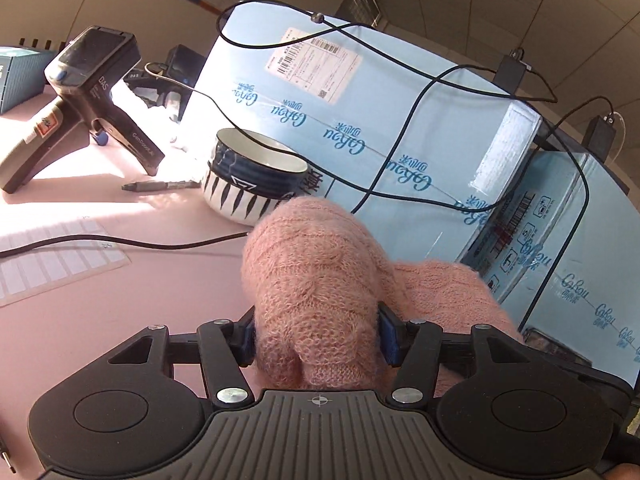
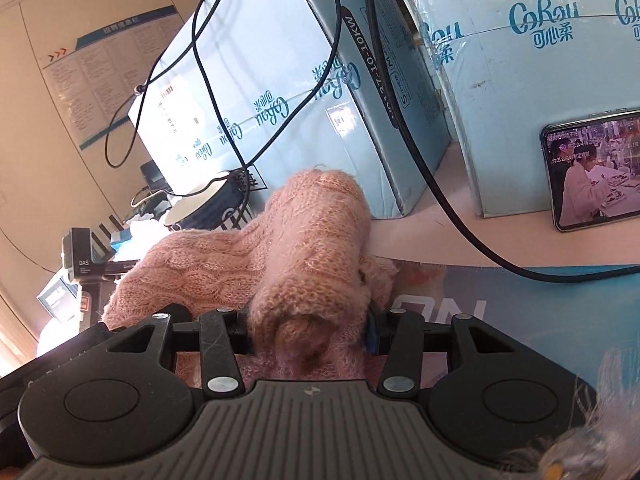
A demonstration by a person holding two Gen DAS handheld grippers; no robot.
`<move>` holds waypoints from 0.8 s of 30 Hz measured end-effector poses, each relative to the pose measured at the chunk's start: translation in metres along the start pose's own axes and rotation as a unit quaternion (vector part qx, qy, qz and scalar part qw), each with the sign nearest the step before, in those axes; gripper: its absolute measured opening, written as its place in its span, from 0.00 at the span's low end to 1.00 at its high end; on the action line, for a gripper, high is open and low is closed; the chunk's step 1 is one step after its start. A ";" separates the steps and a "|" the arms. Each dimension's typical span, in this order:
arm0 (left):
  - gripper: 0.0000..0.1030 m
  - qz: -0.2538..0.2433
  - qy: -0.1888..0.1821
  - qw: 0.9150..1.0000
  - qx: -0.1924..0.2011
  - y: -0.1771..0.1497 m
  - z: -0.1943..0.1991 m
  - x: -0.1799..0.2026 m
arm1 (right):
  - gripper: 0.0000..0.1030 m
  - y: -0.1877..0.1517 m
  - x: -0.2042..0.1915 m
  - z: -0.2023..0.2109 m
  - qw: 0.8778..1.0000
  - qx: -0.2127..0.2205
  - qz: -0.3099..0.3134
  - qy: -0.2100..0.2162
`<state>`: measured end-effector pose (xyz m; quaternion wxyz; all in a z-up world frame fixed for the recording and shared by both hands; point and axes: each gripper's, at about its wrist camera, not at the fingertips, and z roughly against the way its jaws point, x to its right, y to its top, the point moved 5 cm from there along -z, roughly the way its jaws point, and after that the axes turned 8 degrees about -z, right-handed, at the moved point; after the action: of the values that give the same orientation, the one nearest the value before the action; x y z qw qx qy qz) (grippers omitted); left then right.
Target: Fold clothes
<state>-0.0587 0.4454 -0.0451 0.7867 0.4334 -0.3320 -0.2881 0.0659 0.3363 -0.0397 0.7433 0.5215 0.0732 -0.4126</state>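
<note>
I hold the pink sweater [image 1: 316,280] bunched over the worktop [image 1: 120,292], left gripper [image 1: 316,340] and right gripper [image 2: 308,332] each with fingers clamped on a thick roll of knit, apparently to carry a fold across.

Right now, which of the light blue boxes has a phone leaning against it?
The rightmost light blue box in the right wrist view: a phone with a lit screen stands against its front. The box beside it carries only black cables.
</note>
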 end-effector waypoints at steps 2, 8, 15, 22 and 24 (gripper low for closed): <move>0.76 0.001 0.018 1.000 -0.014 -0.002 -0.003 -0.002 | 0.49 -0.002 0.003 -0.002 1.000 -0.002 0.005 -0.011; 0.91 0.022 0.019 1.000 0.004 -0.003 0.009 -0.010 | 0.76 -0.002 0.013 0.017 0.999 0.010 -0.034 0.004; 0.99 -0.059 0.119 0.985 0.113 0.002 0.069 0.030 | 0.87 -0.011 0.006 0.064 0.996 0.070 0.047 0.001; 1.00 -0.074 0.151 0.973 0.159 -0.026 0.121 0.068 | 0.96 -0.025 -0.006 0.105 0.977 0.128 0.169 0.014; 1.00 -0.073 0.167 0.970 0.163 -0.028 0.125 0.070 | 0.97 -0.025 -0.004 0.114 0.973 0.142 0.184 0.007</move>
<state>-0.1165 0.3191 -0.0005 0.7264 0.6210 -0.2061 -0.2104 0.0091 0.2409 -0.0049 0.7241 0.6292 -0.0783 -0.2714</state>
